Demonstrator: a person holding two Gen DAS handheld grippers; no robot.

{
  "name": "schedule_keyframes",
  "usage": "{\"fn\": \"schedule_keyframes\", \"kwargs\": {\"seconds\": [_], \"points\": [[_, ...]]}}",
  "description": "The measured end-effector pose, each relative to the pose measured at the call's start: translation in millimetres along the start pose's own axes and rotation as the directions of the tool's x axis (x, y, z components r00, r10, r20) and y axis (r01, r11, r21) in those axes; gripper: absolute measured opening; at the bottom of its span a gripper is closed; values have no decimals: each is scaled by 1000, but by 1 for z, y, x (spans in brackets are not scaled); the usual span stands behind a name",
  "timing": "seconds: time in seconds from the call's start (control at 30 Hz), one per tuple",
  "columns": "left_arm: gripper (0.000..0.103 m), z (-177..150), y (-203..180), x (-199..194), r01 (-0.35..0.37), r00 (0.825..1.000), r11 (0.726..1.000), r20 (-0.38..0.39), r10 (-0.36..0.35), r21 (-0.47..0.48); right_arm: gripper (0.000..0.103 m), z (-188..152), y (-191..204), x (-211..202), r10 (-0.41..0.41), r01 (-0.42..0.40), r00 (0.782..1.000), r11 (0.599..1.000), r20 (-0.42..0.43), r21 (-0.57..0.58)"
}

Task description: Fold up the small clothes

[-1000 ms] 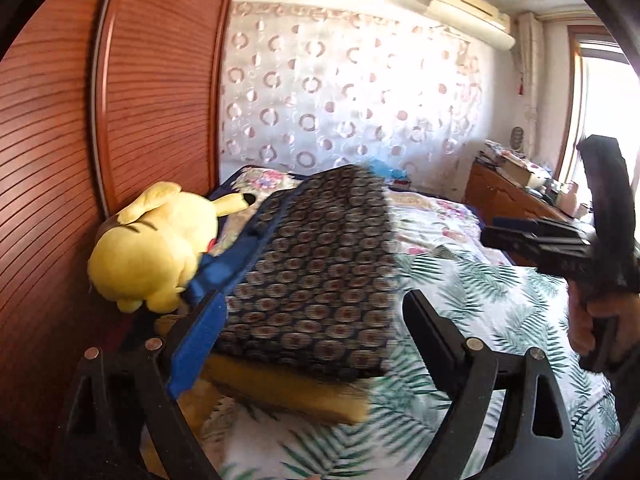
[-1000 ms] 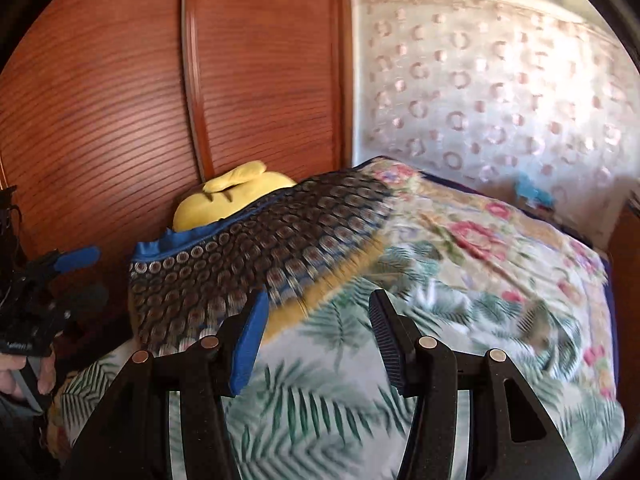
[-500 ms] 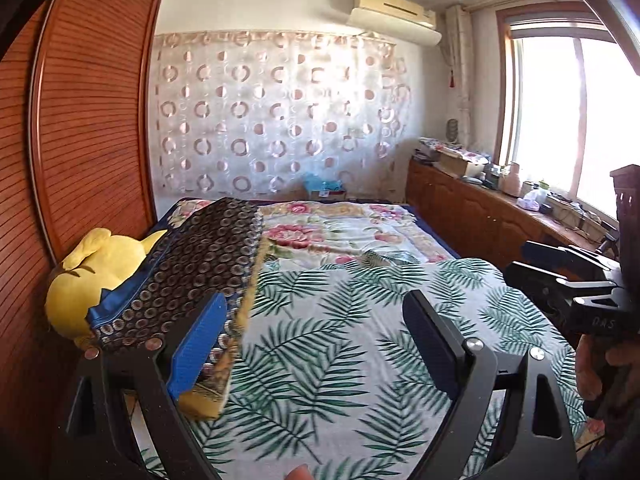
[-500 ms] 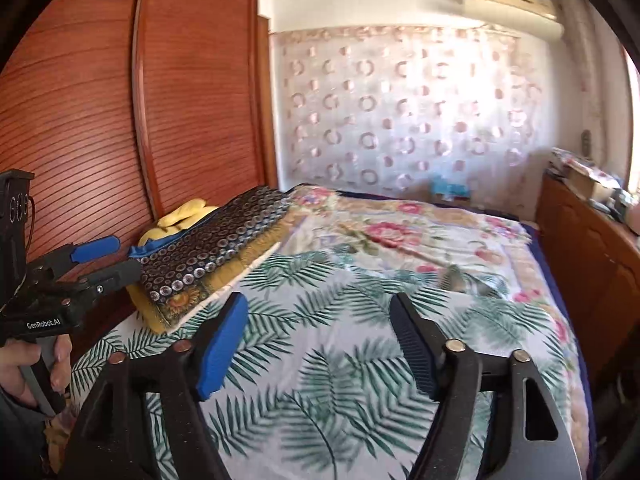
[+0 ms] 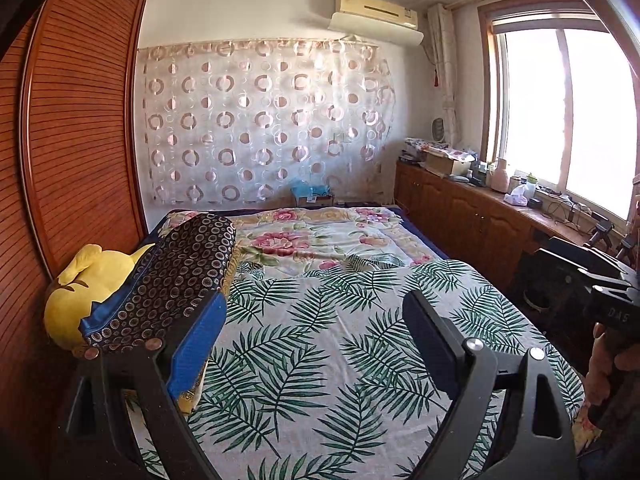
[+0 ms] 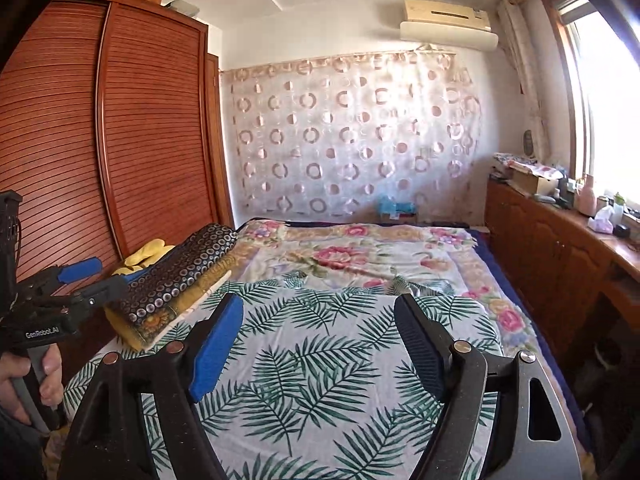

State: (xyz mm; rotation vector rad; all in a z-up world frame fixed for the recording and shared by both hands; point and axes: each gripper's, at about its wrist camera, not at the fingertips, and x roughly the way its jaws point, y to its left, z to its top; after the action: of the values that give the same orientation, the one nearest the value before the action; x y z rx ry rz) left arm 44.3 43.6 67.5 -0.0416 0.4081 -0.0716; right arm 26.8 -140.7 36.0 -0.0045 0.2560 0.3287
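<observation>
Left gripper [image 5: 312,328]: jaws are standing wide apart with nothing between them, pointing slightly downward over the leaf-print bedspread [image 5: 320,360]. The hand [image 6: 28,376] gripping its handle is showing at the lower left of the right wrist view, fingers wrapped around the grey grip, with the tool held roughly level.

Right gripper [image 6: 318,330]: jaws are also standing spread and empty, aimed along the bed toward the far wall with the circle-patterned curtain [image 6: 352,136]. The hand [image 5: 612,364] carrying it is appearing at the right edge of the left wrist view, closed around the handle.

Task item: the folded dark garment with ring pattern [image 5: 176,280] is lying ahead and to the left of both grippers, on top of a stack of folded yellowish cloth [image 6: 160,320] at the left side of the bed. It is sitting clear of the right gripper's fingers. In the left wrist view the left finger's blue pad [image 5: 196,344] is overlapping the stack's near edge; whether it is touching cannot be told.

A yellow plush toy [image 5: 88,296] is resting just left of the garment, against the wooden slatted wardrobe [image 5: 72,140].
</observation>
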Motion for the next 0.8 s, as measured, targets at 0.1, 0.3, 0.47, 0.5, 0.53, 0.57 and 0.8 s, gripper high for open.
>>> {"fn": "schedule_keyframes", "kwargs": {"seconds": [0.1,0.3,0.47,0.5,0.53,0.57,0.8], "points": [[90,1,-2,-2,-5,1000,1000,5,5,2,80,-2,5,-6,-6,6,1000,1000,5,6],[90,2,-1,-3,-11,1000,1000,11,11,3,80,-5,13,6,-22,22,1000,1000,-2,11],[90,3,-1,-4,-11,1000,1000,10,11,0,80,-8,11,2,-23,23,1000,1000,-2,16],[90,3,0,-4,-10,1000,1000,8,10,-2,80,-8,10,3,-22,22,1000,1000,-3,19],[90,2,0,-4,-9,1000,1000,7,9,-1,80,-7,8,5,-22,22,1000,1000,-5,20],[90,2,0,-5,-9,1000,1000,7,9,0,80,-7,9,5,-23,23,1000,1000,-6,21],[90,2,0,-5,-11,1000,1000,8,11,-1,80,-5,4,6,-18,18,1000,1000,-8,25]]}}
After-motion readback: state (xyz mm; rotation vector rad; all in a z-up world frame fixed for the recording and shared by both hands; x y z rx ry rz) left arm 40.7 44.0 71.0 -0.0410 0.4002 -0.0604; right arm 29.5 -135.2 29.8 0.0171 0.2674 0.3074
